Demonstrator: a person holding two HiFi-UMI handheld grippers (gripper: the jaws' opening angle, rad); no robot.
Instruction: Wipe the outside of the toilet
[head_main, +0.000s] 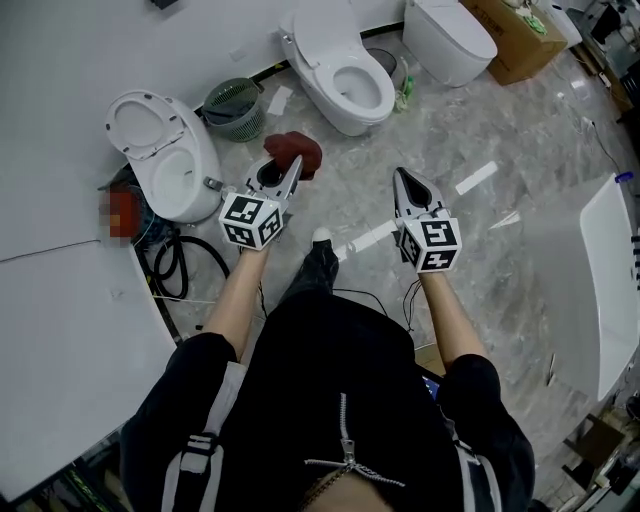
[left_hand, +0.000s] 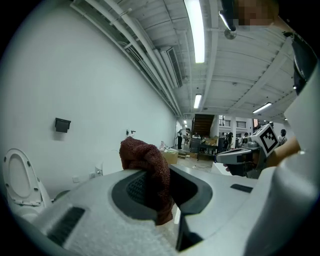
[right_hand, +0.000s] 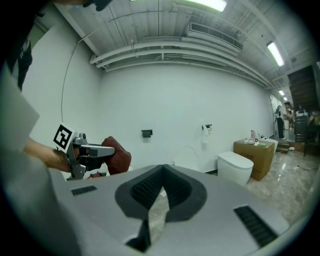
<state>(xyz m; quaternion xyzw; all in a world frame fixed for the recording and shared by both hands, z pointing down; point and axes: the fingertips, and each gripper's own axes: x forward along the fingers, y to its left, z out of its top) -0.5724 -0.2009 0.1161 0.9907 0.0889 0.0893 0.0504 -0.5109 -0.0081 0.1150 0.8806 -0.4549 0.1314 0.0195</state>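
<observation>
- Head view: the left gripper (head_main: 287, 176) carries a red cloth (head_main: 296, 152) bunched at its tip, so the wiping tool is ready in front of the person. The open toilet (head_main: 165, 160) stands on the floor (head_main: 500, 230) at about 9 o'clock from this gripper, near it but not touched. I judge it the likely one to wipe, though the middle toilet (head_main: 340, 72) at 12 o'clock is also possible. Both forearms are stretched forward and low, about level with each other. The right gripper (head_main: 404, 180) is at 3 o'clock from the left one and well apart from it.
- Left gripper view: its fingers (left_hand: 131, 190) are clamped on the cloth, which stands up above them and hangs a little below. The gripper points roughly level along the wall, with the open toilet at 8 o'clock.
- Right gripper view: its fingers (right_hand: 142, 192) are closed on each other with nothing between them, so this hand seems only to wait. A closed toilet (right_hand: 240, 167) is at 3 o'clock.
</observation>
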